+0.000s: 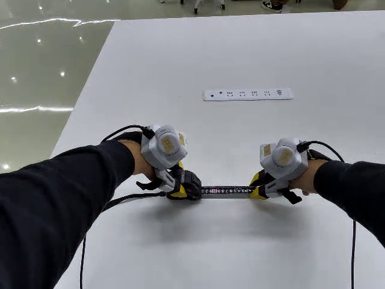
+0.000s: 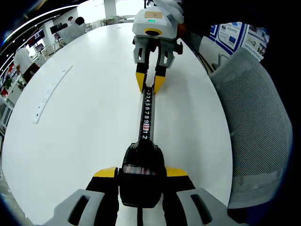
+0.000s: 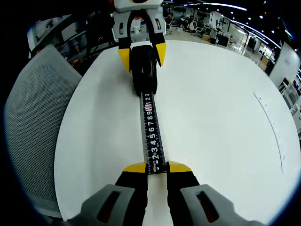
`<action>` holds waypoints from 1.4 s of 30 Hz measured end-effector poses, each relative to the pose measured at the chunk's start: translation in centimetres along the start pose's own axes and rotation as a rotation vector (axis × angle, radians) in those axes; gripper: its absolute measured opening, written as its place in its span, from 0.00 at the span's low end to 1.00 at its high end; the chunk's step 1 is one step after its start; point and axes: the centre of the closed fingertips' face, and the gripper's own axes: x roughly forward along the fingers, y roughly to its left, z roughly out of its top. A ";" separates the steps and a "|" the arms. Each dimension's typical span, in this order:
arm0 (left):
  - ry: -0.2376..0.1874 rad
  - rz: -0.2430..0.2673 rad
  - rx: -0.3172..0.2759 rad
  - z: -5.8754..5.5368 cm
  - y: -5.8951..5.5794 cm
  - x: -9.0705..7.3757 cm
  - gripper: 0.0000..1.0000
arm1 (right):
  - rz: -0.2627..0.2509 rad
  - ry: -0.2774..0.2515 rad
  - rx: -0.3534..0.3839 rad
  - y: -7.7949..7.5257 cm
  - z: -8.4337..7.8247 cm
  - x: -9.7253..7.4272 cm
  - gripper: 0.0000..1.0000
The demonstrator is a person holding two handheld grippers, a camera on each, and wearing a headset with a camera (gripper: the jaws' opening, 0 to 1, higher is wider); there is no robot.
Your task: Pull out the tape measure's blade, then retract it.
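Observation:
The tape measure's black case (image 1: 190,184) lies low over the white table, and my left gripper (image 2: 140,172) is shut on it (image 2: 140,174). Its black blade (image 1: 225,191) with white numbers runs about a dozen centimetres out to the right. My right gripper (image 3: 156,167) is shut on the blade's end (image 3: 154,162). In the left gripper view the blade (image 2: 147,112) stretches away to the right gripper (image 2: 150,81). The right gripper view has the blade (image 3: 150,129) leading up to the case (image 3: 143,69) between the left gripper's yellow-tipped fingers (image 3: 123,55).
A white power strip (image 1: 248,94) lies flat farther back on the table (image 1: 252,54). A grey mesh chair (image 2: 256,127) stands at the table's near edge. Black cables (image 1: 120,198) trail from both grippers. Shiny floor lies beyond the table's left edge.

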 end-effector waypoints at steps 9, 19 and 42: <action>-0.002 0.006 -0.001 0.0 0.0 0.0 0.32 | -0.007 0.007 0.006 -0.1 -1.0 -0.8 0.10; -0.004 0.007 -0.003 0.1 0.0 0.0 0.32 | -0.014 0.024 0.016 -0.2 -2.6 -2.0 0.10; -0.007 0.008 0.002 0.1 0.0 0.0 0.32 | -0.031 0.061 0.029 -0.1 -5.4 -4.1 0.10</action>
